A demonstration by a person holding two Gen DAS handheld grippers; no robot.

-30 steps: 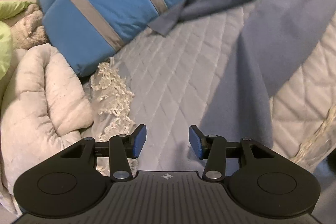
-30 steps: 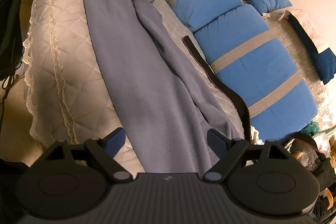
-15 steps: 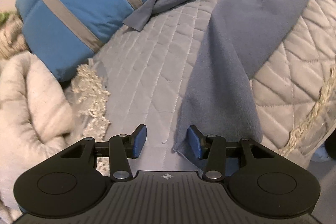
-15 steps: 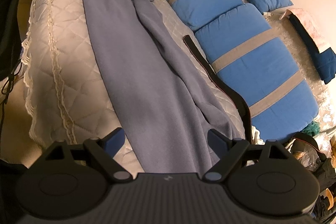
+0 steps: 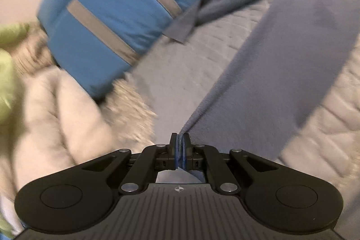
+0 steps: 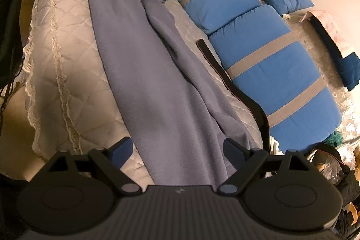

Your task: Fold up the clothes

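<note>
While stretching lengthwise along the quilted bed (image 6: 56,64), away from both claws, lying flat: the grey-blue garment (image 6: 135,73). Pinching its near corner, having just snapped closed: left gripper (image 5: 179,150). Hovering released over the opposite end: right gripper (image 6: 176,151), equally near.

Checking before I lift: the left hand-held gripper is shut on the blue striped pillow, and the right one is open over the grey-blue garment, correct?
Not quite. The left wrist view shows the left hand-held gripper shut on the grey-blue garment's edge, not the pillow. The right hand-held gripper is open over it.
</note>
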